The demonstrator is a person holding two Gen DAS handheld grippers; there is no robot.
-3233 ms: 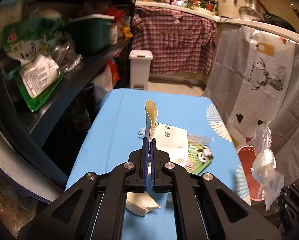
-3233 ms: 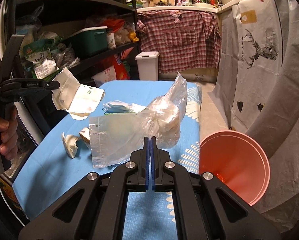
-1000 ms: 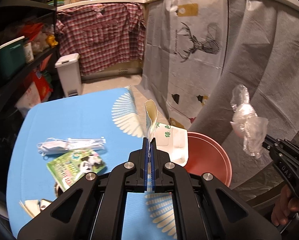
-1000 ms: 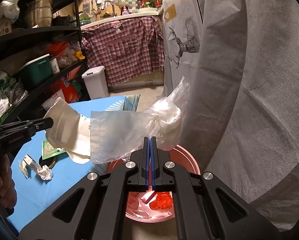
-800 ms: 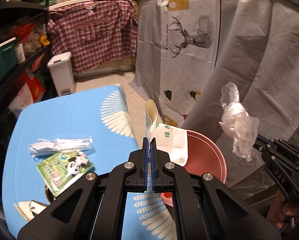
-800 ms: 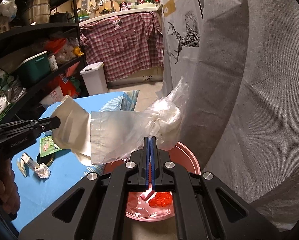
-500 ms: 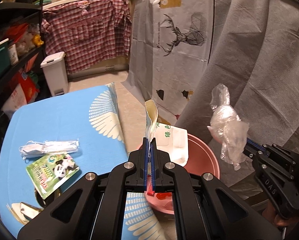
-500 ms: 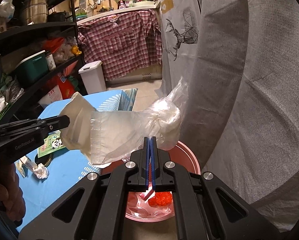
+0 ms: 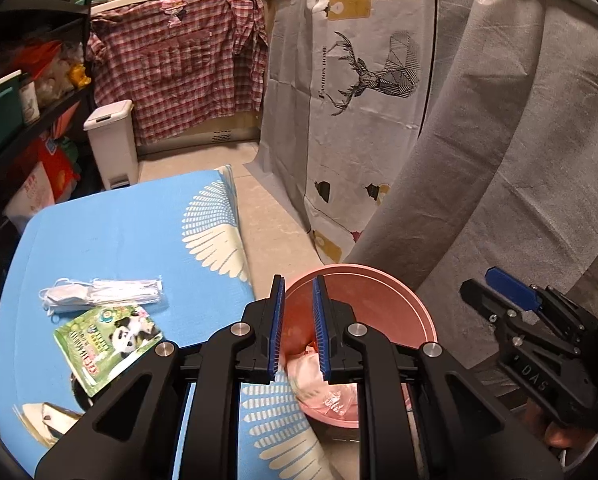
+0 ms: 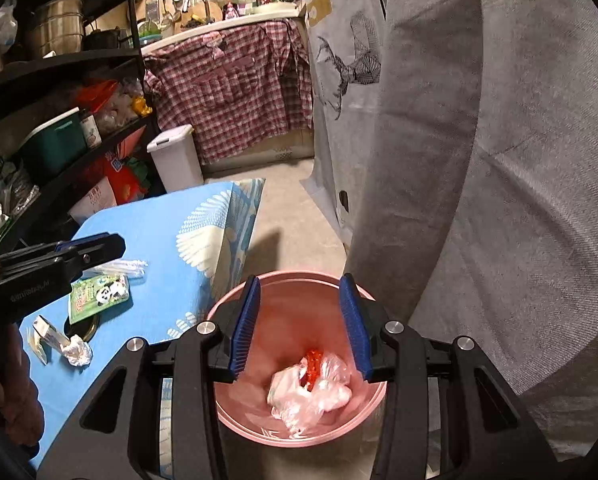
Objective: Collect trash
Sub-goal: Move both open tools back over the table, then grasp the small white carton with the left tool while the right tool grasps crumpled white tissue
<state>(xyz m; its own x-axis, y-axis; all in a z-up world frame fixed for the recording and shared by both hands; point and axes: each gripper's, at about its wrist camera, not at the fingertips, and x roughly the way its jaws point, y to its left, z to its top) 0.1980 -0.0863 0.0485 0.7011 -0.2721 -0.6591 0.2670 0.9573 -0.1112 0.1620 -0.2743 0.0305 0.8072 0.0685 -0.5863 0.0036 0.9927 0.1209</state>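
Pink plastic bin [image 10: 235,408] sits on the floor right off the blue table's [image 9: 119,240] edge, so both grippers hang over its mouth on purpose. Left gripper [image 9: 298,330] has just been opening and is only narrowly parted, nothing between the jaws; right gripper [image 10: 299,328] has just been opening too, wider and also empty. Crumpled plastic bag [image 10: 311,392] lies inside the bin. Panda packet [image 9: 107,338], wrapped mask [image 9: 99,294] and a paper wad [image 10: 76,351] wait on the table, away from the bin.
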